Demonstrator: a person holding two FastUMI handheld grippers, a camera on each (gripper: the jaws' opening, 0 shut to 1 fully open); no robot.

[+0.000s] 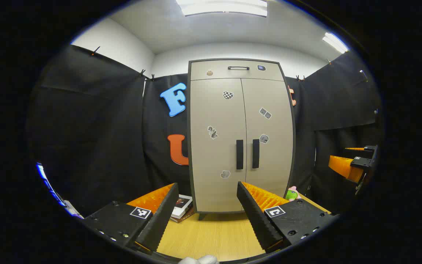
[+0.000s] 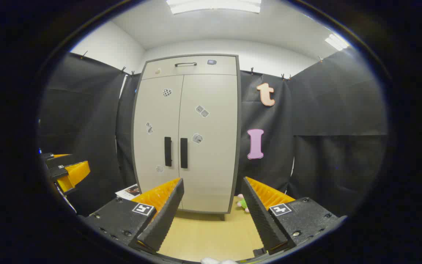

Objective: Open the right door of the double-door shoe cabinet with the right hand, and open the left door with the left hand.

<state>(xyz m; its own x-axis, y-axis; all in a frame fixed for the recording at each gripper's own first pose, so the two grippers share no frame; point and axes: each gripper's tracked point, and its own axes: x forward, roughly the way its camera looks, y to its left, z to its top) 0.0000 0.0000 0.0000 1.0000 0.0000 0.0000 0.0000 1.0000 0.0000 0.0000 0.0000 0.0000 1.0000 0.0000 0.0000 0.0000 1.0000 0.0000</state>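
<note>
Though both doors (image 1: 241, 143) sit closed, books (image 1: 181, 209) hide partly behind cabinet (image 2: 187, 66).

Looked like a staged recording booth inside an office-type room, not a home. Was closed in by black cloth (image 2: 328, 110) clipped up as walls, below plain white walls (image 2: 108, 44) and ceiling strip lights (image 1: 222, 6). Held one beige double-door shoe cabinet (image 1: 241, 135) dotted with stickers, on a light wooden floor (image 1: 214, 234), beside stacked books (image 1: 181, 209) and a small plush toy (image 1: 292, 193).
</note>
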